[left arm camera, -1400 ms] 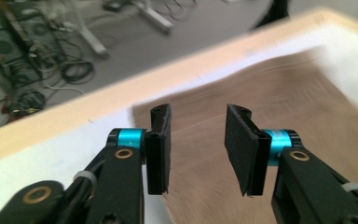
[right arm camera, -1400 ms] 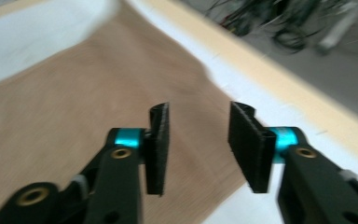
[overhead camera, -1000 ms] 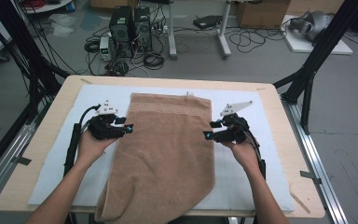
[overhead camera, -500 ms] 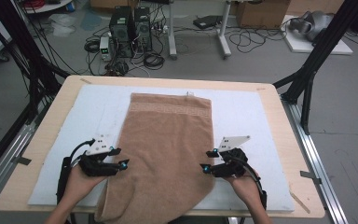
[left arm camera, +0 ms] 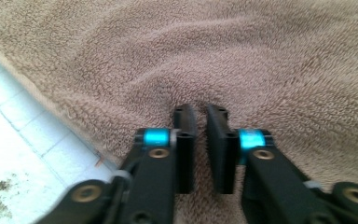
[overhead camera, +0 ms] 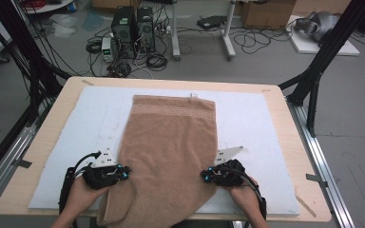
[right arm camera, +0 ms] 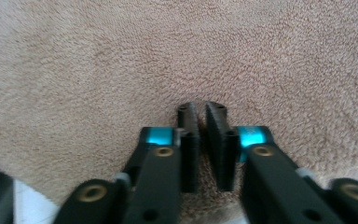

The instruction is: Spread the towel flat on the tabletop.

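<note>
A tan towel (overhead camera: 171,142) lies lengthwise on the white mat (overhead camera: 261,118), and its near end hangs over the table's front edge. My left gripper (overhead camera: 126,172) is at the towel's left edge near the front. Its jaws have just been closing and now pinch a fold of towel (left arm camera: 242,56) between the fingertips (left arm camera: 200,112). My right gripper (overhead camera: 203,176) is at the towel's right edge. Its jaws have just been closing too and clamp the pile (right arm camera: 168,51) at the tips (right arm camera: 200,108). Both grippers lie low on the mat and point inward.
The mat covers a wooden table (overhead camera: 52,142) with bare mat on either side of the towel. Black frame posts rise at the left (overhead camera: 33,71) and right (overhead camera: 323,57). Computers and cables (overhead camera: 133,28) sit on the floor beyond the far edge.
Both hands slid back toward the person along the towel's side edges and sank to the mat. The jaws, apart before, are now closed on the towel.
</note>
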